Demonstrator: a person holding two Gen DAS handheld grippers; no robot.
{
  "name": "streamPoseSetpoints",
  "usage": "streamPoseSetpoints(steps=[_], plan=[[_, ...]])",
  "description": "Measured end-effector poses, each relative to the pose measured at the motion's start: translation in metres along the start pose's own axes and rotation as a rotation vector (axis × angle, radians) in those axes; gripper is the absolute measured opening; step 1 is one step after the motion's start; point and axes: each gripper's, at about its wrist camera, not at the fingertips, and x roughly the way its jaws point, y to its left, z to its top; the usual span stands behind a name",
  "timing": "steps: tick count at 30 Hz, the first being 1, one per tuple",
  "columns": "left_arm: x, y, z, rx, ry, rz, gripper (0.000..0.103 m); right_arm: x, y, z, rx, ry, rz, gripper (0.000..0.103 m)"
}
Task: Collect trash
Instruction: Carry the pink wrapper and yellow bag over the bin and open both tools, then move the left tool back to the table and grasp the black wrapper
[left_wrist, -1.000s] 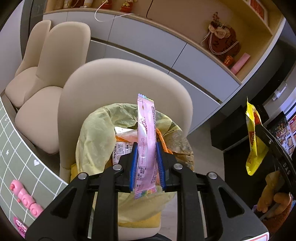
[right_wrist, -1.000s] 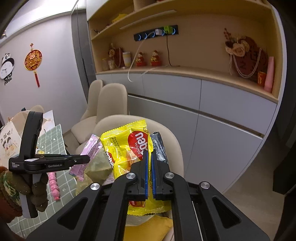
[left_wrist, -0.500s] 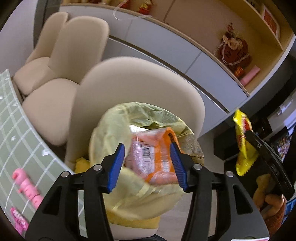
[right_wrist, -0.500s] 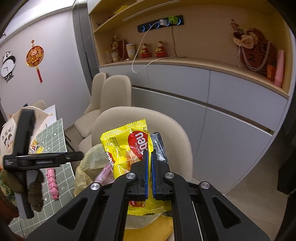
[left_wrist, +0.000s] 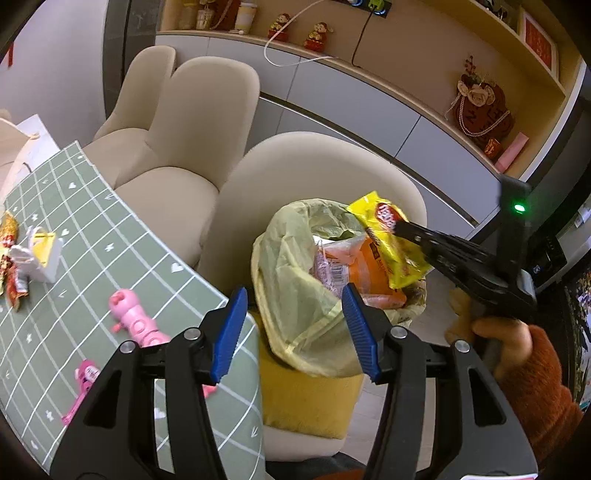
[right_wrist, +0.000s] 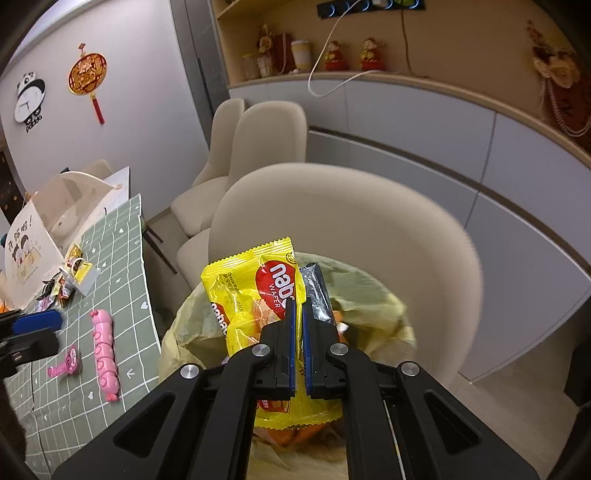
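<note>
A yellow bin with a pale green bag liner (left_wrist: 291, 258) stands on a cream chair seat. An orange wrapper (left_wrist: 373, 266) and a pink wrapper (left_wrist: 328, 266) lie inside it. My left gripper (left_wrist: 293, 314) hangs above the bin's near rim and the table edge; its jaws are opening and nothing is between them. My right gripper (right_wrist: 298, 306) is shut on a yellow wafer wrapper (right_wrist: 251, 291), with a dark foil piece (right_wrist: 314, 291) beside the pads. In the left wrist view that yellow wrapper (left_wrist: 391, 243) hangs over the bag's mouth from the right.
A table with a green checked cloth (left_wrist: 92, 240) lies left of the bin, carrying pink toys (left_wrist: 136, 317), a small white carton (left_wrist: 37, 254) and wrapper scraps (left_wrist: 11, 266). A paper bag (right_wrist: 44, 229) stands further back. Cream chairs (left_wrist: 207, 110) and grey cabinets stand behind.
My left gripper let go of the pink wrapper, which dropped into the bag, and drew back toward the table with jaws apart. My right gripper carried the yellow wrapper down over the bin.
</note>
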Motion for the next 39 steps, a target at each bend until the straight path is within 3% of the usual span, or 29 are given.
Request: streamPoseSetpoints(steps=[7,10,12,20,29,33,39], plan=[[-0.019,0.03,-0.024,-0.066,0.039,0.031,0.051,0.022,0.0,0.001,0.026,0.027,-0.014,0.006],[-0.025,0.048,-0.038,-0.107,0.058,0.042,0.051,0.023,0.0,-0.002,0.045,0.033,-0.039,0.017],[-0.03,0.063,-0.049,-0.143,0.067,0.055,0.051,0.018,0.0,-0.006,0.049,0.025,-0.063,0.036],[-0.057,0.097,-0.079,-0.19,0.045,0.094,0.051,-0.014,0.02,-0.027,0.063,0.023,-0.088,0.04],[-0.1,0.126,-0.108,-0.192,-0.01,0.093,0.052,-0.057,0.091,-0.057,0.053,-0.011,-0.012,0.043],[-0.12,0.156,-0.132,-0.251,-0.017,0.111,0.052,-0.07,0.138,-0.067,0.004,-0.023,0.074,0.045],[-0.151,0.211,-0.168,-0.361,-0.037,0.177,0.052,-0.079,0.195,-0.084,-0.042,-0.018,0.122,0.045]])
